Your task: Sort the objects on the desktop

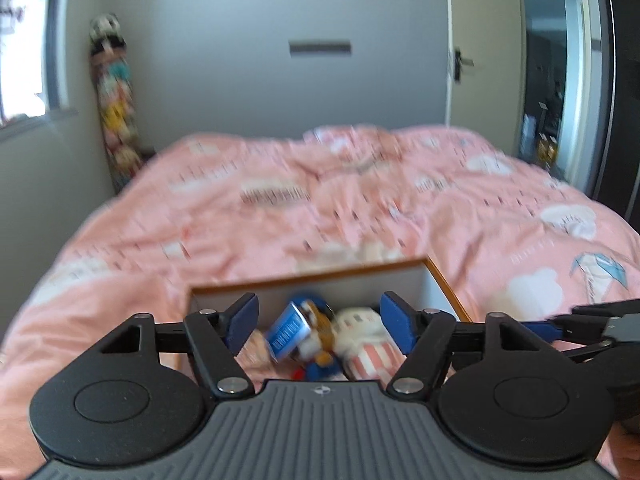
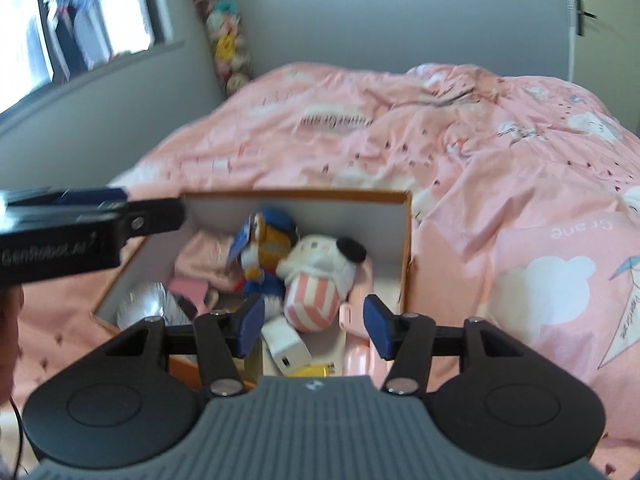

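An orange-rimmed cardboard box [image 1: 304, 278] [image 2: 296, 194] with white inner walls lies on the bed. Inside it are a blue and orange plush toy [image 1: 320, 326] [image 2: 268, 248] with a blue tag, a white plush [image 1: 360, 320] [image 2: 320, 276] in pink stripes, a pink cloth [image 2: 204, 256], a silver object [image 2: 146, 304], a white adapter [image 2: 286, 346] and something yellow [image 2: 312, 371]. My left gripper [image 1: 320, 320] hangs above the box, open and empty. My right gripper [image 2: 315, 326] hovers over the near end, also open with nothing held. Each gripper shows at the edge of the other's view.
A rumpled pink duvet [image 1: 280, 200] [image 2: 480, 160] covers the bed all around the box. A tall hanging bag of plush toys [image 1: 114, 100] [image 2: 228, 40] stands in the far corner by a window [image 2: 80, 20]. A door with a handle [image 1: 460, 62] is at the right.
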Demonstrator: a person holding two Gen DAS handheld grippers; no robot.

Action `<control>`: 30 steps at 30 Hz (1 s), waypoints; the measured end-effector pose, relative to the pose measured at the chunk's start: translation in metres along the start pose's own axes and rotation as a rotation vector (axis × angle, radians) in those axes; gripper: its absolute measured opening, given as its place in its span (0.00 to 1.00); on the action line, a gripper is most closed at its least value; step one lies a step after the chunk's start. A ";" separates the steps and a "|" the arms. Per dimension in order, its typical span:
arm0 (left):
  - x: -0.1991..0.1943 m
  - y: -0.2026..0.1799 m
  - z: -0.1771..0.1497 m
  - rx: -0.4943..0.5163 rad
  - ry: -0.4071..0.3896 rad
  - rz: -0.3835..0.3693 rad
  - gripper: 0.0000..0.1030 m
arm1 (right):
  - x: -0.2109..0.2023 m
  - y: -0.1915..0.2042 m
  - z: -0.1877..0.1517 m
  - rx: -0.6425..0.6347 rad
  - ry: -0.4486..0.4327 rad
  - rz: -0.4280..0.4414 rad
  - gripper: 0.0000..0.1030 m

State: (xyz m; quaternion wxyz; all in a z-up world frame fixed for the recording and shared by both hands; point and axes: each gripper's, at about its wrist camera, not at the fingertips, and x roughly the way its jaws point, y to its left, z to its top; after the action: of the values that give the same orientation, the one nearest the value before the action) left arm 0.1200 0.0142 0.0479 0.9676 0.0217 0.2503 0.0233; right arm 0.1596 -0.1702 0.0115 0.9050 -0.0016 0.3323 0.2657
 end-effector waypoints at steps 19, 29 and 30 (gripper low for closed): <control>0.008 0.008 -0.080 -0.074 0.073 0.177 0.85 | 0.005 0.037 -0.060 -0.026 -0.083 -0.029 0.59; 0.018 0.003 -0.097 -0.056 0.120 0.178 0.86 | 0.012 0.038 -0.069 -0.030 -0.091 -0.045 0.60; 0.019 0.003 -0.098 -0.059 0.120 0.184 0.87 | 0.012 0.039 -0.071 -0.038 -0.091 -0.050 0.61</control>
State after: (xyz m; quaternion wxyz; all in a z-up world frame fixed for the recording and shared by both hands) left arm 0.0886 0.0216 -0.0468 0.9450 0.0146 0.3038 0.1206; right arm 0.1058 -0.1433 -0.0439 0.9253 -0.0152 0.2854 0.2493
